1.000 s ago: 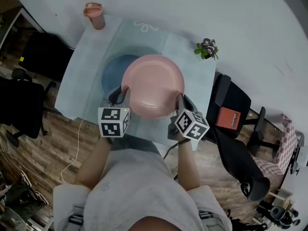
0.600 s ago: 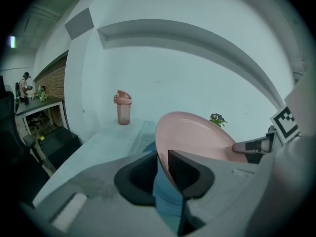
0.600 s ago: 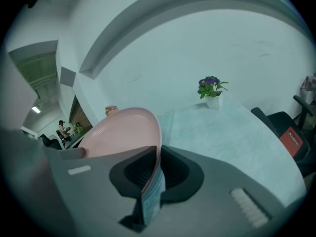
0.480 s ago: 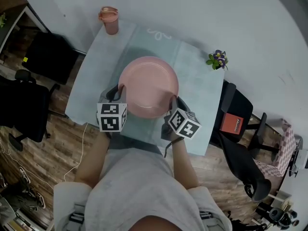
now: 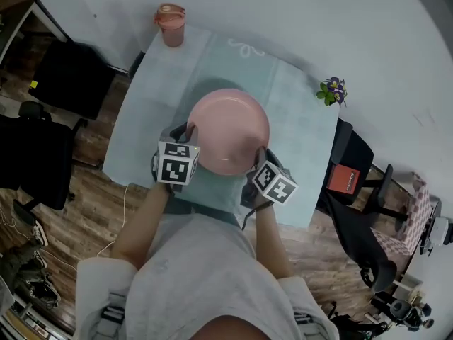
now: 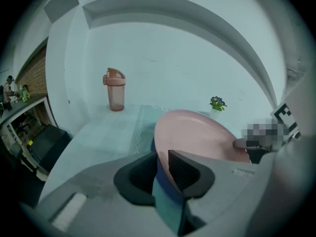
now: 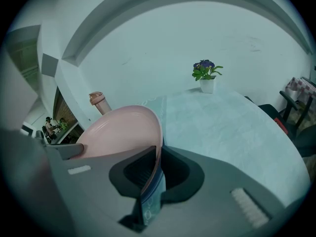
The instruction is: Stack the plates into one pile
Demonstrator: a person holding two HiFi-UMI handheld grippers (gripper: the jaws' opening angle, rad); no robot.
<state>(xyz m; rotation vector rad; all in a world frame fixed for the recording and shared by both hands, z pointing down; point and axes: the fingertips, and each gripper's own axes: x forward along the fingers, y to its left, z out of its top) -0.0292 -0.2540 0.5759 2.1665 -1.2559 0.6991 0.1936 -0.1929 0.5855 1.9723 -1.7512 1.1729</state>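
Pink plate had its rim pinched at nine o'clock by the jaws of the left gripper, which had just been closing, and at five o'clock by those of the right gripper, which had just been opening. A second earlier the blue plate showed beside it. Now pink covered blue mid-table, so stacking looked nearly done. Being round, it had no long axis; it faced up, near level
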